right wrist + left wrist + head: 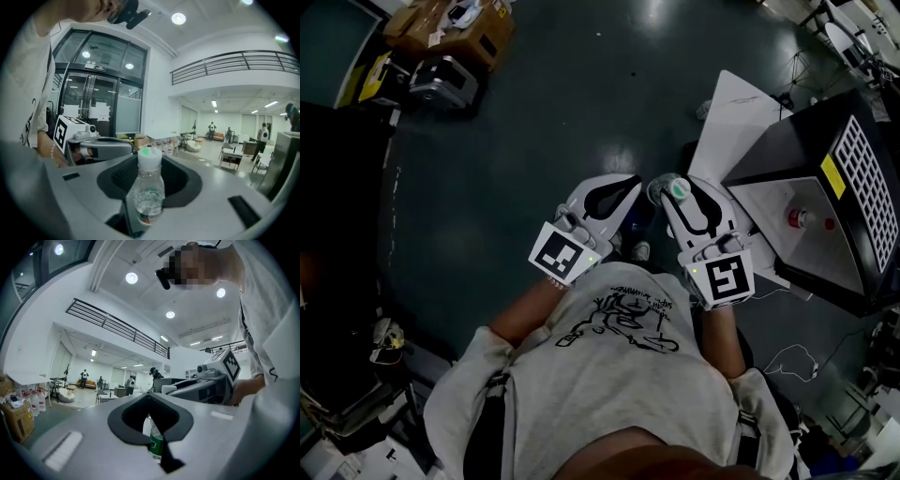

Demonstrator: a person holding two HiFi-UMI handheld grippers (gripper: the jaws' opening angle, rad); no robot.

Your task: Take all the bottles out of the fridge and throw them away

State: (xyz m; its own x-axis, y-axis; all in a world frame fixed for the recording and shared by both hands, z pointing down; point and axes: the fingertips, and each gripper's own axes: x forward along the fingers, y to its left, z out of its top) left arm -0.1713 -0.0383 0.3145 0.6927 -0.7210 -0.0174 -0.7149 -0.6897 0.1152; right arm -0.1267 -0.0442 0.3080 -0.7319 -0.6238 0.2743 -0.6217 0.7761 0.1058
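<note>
Clear thin plastic, near empty by the look of it: this bottle (149, 197) should weigh next to nothing, dent under a hard squeeze and slip easily. So my right claw (154, 180) pinches it mid-body, white cap (149, 158) up. Left claw (151, 416) is clamped on a second bottle (157, 442), green label showing in the slit. Count: two bottles, one per claw, both out over the floor (534, 141).
</note>
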